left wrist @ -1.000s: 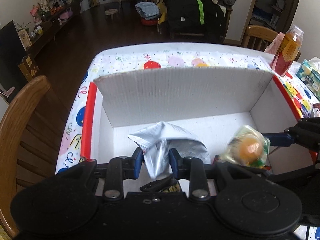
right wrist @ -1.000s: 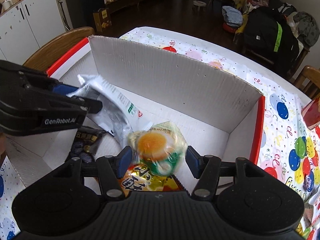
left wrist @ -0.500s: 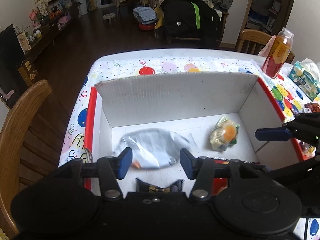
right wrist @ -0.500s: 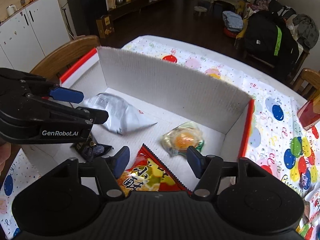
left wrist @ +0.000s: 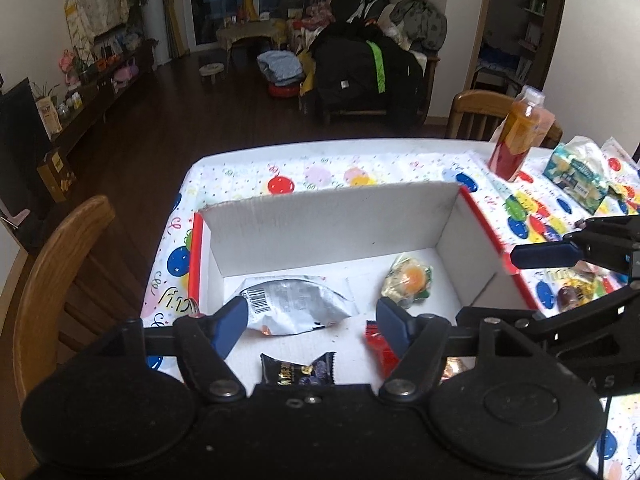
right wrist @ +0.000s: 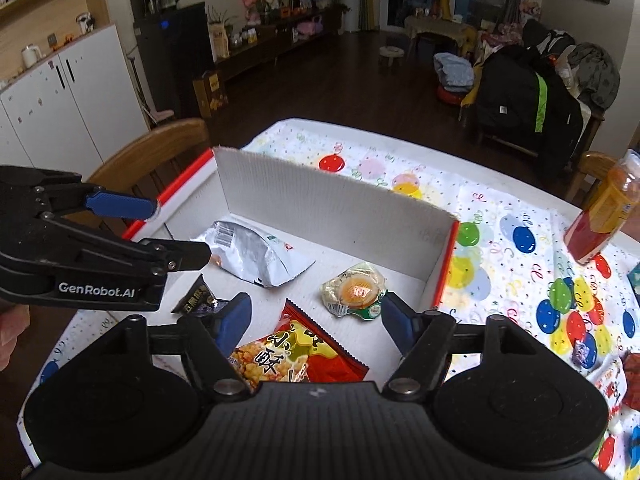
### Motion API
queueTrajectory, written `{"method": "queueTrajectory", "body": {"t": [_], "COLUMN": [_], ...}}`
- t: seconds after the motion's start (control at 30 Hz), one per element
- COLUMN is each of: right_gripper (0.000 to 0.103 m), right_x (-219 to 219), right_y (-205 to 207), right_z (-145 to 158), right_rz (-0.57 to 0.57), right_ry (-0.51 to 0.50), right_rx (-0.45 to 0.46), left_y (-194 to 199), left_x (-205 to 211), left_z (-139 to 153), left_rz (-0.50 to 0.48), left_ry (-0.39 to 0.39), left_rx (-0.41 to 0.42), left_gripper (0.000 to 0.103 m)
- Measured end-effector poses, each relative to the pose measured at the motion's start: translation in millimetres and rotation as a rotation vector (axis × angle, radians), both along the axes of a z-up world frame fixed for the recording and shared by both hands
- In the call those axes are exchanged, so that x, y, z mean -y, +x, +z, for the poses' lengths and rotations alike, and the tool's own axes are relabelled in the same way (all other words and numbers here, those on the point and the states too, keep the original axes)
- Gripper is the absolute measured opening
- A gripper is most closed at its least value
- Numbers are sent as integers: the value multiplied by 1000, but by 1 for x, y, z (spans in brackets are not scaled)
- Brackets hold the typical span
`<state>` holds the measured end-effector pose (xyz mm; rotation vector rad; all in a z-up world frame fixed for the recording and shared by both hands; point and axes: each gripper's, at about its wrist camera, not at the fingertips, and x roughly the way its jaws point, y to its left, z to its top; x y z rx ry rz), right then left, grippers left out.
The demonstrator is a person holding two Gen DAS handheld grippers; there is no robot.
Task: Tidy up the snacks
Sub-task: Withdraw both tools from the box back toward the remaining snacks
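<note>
both tools spread, empty above the box [right wrist: 332, 204]. loose snacks [right wrist: 612, 376] lie on the table rightward, nearest the right tool [right wrist: 316, 320].

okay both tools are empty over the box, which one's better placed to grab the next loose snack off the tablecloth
Probably the right tool. It is open, and the loose snacks lie on the tablecloth to the right of the box. The left tool, also open, sits over the box's left half.

A lived-in home living room. Dark wood floor [left wrist: 152, 132], a sofa [left wrist: 372, 76] heaped with clothes, and white cabinets [right wrist: 60, 108] show it. Wooden chairs [left wrist: 52, 272] flank a worktop [left wrist: 320, 168] under balloon-print cloth.
</note>
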<state>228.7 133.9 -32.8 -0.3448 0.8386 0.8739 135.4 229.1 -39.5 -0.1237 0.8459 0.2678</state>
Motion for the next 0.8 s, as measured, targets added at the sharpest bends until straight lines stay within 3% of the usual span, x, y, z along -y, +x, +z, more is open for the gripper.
{"method": "queueTrajectory", "body": {"t": [0.33,0.8], "right_gripper": [81,84], "right_x": [44,124], "right_y": [-18,-40], "right_z": [29,50], "right_rz": [-31,-90], "right_ry": [87,175], "right_rx": [10,8], "left_y": [-25,-46], "left_x": [29,87], "left_z": [29,51], "left_rz": [-40,-98], "left_ry": [-1,-12], "left_rx": [76,159], "left_gripper": [83,88]}}
